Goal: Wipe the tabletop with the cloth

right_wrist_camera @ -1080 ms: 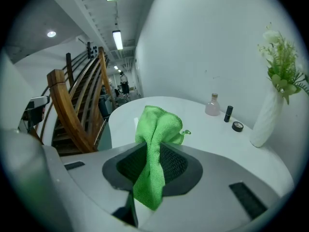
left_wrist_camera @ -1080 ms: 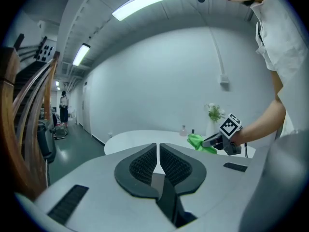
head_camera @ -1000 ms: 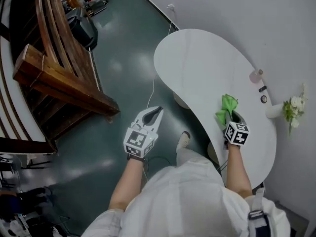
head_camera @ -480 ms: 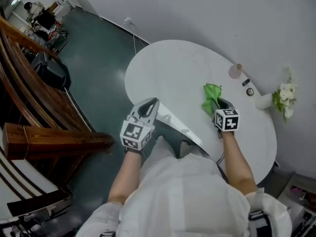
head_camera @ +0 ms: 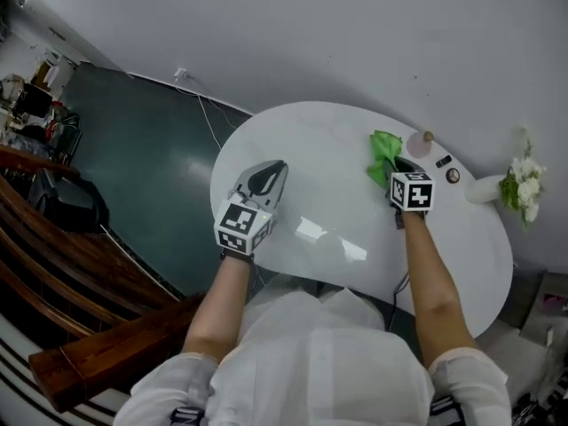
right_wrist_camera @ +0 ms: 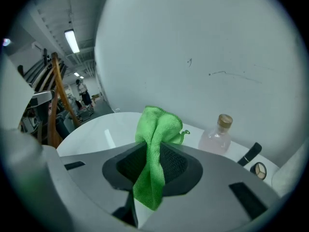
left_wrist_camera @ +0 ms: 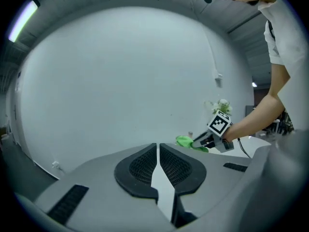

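A pale pink bottle (right_wrist_camera: pixel 217 134) with a cork-coloured cap stands near the wall, a small black stick (right_wrist_camera: pixel 252 152) and a round compact (right_wrist_camera: pixel 260 170) just beside it. Further right are white flowers (head_camera: pixel 524 189) (in a white vase), and dark wooden railings (head_camera: pixel 53 264) fill the left.

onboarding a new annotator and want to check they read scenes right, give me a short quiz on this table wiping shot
1. Multiple choice: what do the right tongs hold?
A) the green cloth
B) a flower vase
C) nothing

2. True or false: the left tongs are clamped on a bottle.

3. Short answer: in the head view, which item on the white table stands nearest the cloth?

Key
1. A. The cloth is pinched between the jaws and drapes out on both sides.
2. False. Their jaws are together with nothing between them, over the table's left part.
3. The pink bottle, just to the cloth's right, near the wall.
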A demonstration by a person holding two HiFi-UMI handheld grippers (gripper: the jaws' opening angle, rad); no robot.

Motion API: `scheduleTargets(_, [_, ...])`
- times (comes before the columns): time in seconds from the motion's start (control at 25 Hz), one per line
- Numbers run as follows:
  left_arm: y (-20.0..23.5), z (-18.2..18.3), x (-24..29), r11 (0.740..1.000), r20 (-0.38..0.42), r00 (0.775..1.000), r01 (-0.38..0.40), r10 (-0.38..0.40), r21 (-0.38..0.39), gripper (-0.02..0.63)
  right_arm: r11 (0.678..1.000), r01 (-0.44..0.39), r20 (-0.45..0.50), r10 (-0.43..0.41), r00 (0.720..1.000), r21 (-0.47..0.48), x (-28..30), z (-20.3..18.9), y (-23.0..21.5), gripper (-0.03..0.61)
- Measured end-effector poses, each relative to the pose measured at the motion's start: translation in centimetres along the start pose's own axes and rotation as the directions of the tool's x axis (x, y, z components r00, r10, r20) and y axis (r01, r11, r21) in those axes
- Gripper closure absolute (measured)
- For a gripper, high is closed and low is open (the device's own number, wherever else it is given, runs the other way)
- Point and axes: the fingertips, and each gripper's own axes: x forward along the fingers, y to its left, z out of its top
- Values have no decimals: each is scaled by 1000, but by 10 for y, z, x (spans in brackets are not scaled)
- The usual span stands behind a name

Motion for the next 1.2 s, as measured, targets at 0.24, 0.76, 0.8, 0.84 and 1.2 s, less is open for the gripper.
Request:
scheduleTargets(0.24, [57,-17,49,994,-36,993,110,-110,-4,581,987,156,-51,-154,987,29,71,32,-36,502])
scheduleTargets(0.76, [112,-48,62,979,-39,980,192,-195,-68,581,910,415,-311,-391,866,13,148,9,-32,502])
scheduleTargets(0.8, [117,-50,60,979,-40,980,191,-194,-72,581,925,378,-312,-354,882,20,159,12,-16,502])
scheduleTargets(0.84, [121,-52,58,979,-40,980,190,-193,-77,581,940,341,-306,-320,897,15,168,16,1,502])
scheduleTargets(1.2, [144,-63,41,983,-60,983,166,-171,-81,581,976,112,-187,-148,971,-188,230,70,143,502])
